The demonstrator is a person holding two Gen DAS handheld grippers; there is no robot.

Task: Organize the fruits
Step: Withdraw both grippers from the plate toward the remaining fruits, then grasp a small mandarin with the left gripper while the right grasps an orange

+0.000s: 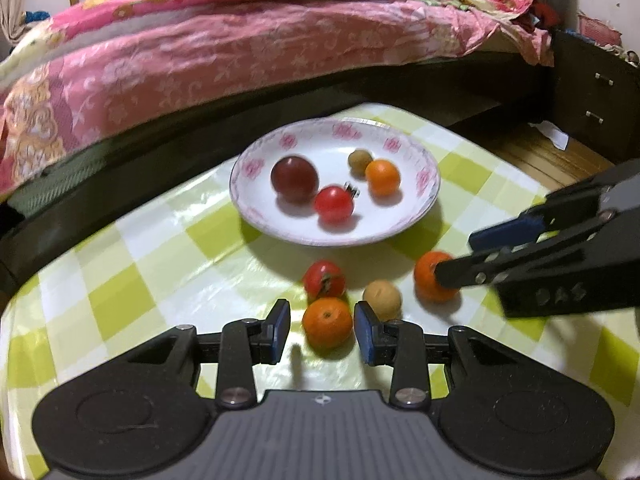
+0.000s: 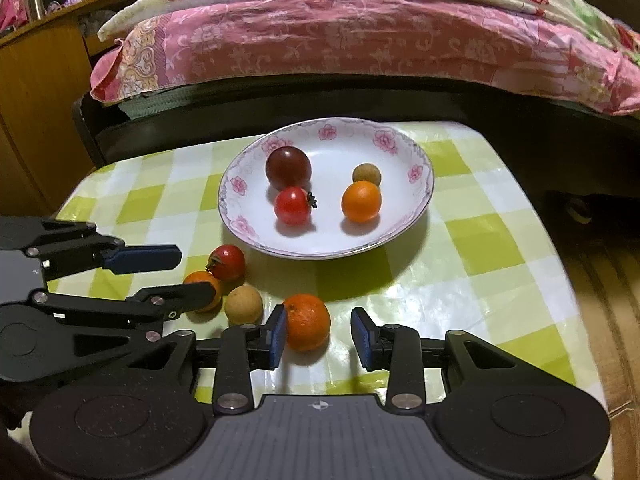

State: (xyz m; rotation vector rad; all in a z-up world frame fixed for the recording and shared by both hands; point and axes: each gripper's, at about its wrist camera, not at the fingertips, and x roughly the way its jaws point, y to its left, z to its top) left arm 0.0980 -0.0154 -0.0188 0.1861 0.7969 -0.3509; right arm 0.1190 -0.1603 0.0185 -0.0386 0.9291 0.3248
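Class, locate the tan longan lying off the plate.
In the right wrist view the longan lies on the checked tablecloth, left of centre, between two oranges, in front of the plate.

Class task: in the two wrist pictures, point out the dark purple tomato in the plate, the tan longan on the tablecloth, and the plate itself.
dark purple tomato (image 2: 288,168), right wrist view, centre of its rounded front.
tan longan (image 1: 382,299), left wrist view, middle of its skin.
plate (image 2: 394,142), right wrist view, flowered far rim.

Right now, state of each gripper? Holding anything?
Left gripper: open, fingers either side of a small round orange citrus fruit, not clamped.
Right gripper: open, another round orange citrus fruit against its left finger, not gripped.
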